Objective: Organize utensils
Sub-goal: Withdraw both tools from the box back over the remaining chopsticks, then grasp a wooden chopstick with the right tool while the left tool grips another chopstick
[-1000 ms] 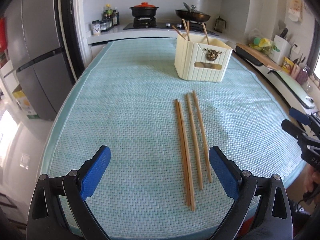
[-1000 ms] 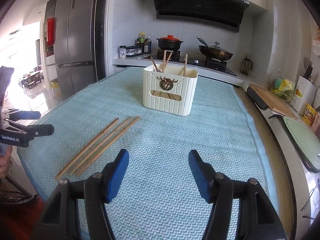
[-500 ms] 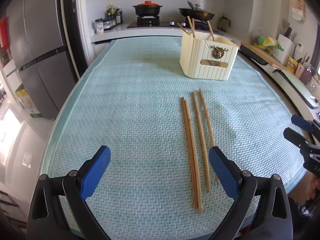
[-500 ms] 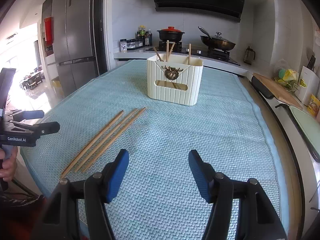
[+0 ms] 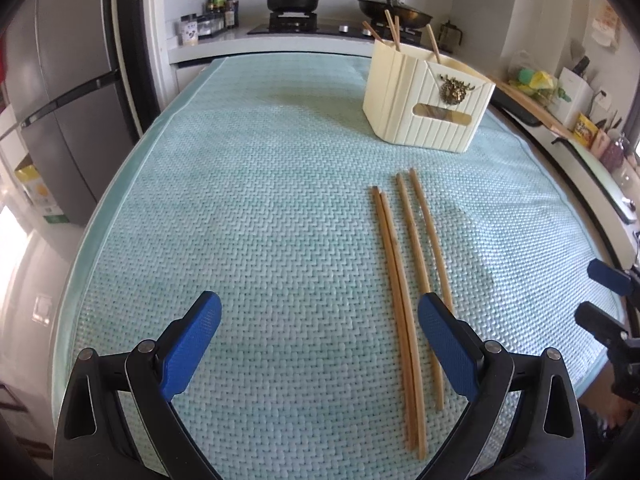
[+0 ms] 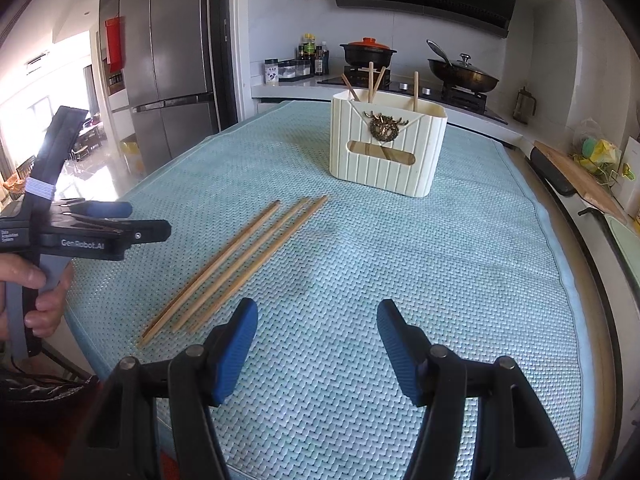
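Pale green woven cloth (image 5: pixel 248 200) covers the whole table, and everything the task needs lies on it. Toward the far side stands a cream ribbed holder (image 6: pixel 387 148) with a few chopsticks already upright inside. Between it and the near edge lie four loose wooden chopsticks (image 5: pixel 404 264), side by side, two of them touching along their length and the other two just beside them. None is held.

By my reading this is the approach before a pick-up. The left gripper (image 5: pixel 320 340) hovers over the cloth with its jaws wide and nothing between them; its right-hand pad sits just above the near ends of the sticks. The right gripper (image 6: pixel 318 344) is held beside the sticks, jaws likewise apart and empty.

Next, one gripper likely has to come down over a single stick, straddle it across its width, and close. Separating one from the touching pair looks like the tricky part.
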Demonstrator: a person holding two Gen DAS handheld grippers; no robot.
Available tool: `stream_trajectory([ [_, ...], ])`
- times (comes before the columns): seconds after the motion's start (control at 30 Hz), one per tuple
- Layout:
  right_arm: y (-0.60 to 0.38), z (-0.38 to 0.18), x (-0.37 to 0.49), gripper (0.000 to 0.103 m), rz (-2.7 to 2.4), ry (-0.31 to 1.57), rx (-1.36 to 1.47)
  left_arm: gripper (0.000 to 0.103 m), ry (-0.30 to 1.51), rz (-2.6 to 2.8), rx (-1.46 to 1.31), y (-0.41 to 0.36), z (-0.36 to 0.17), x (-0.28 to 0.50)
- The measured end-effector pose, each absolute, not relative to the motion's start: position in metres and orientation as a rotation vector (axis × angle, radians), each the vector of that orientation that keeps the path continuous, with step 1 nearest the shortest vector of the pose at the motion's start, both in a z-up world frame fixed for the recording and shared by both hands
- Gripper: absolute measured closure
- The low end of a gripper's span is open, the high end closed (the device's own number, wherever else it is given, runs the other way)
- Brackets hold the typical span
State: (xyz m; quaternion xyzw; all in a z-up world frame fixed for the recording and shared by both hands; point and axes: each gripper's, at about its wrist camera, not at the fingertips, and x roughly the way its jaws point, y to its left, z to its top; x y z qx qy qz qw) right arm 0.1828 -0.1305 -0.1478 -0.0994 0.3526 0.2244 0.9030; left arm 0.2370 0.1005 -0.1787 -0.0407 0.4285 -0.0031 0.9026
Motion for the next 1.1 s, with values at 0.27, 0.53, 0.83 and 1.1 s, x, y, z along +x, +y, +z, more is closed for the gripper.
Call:
stream_trajectory([
  [0.27, -0.129, -0.148, 0.181, 0.040, 0.468, 0.736, -0.203, 0.004, 0.934, -0.010, -0.024, 0.091, -0.200, 0.266],
  [0.53, -0.133, -0.151, 0.183, 0.040, 0.463, 0.746, -0.182, 0.004, 0.976, -0.007, 0.065, 0.076, -0.212, 0.281],
  [0.83, -0.131, -0.154, 0.188, 0.040, 0.470, 0.760, -0.186, 0.003, 0.999, -0.012, 0.023, 0.079, -0.220, 0.291],
  [1.1, -0.097, -0.170, 0.235, 0.052, 0.556, 0.851, -0.118, 0.004, 0.992, 0.023, 0.002, 0.089, -0.220, 0.303],
])
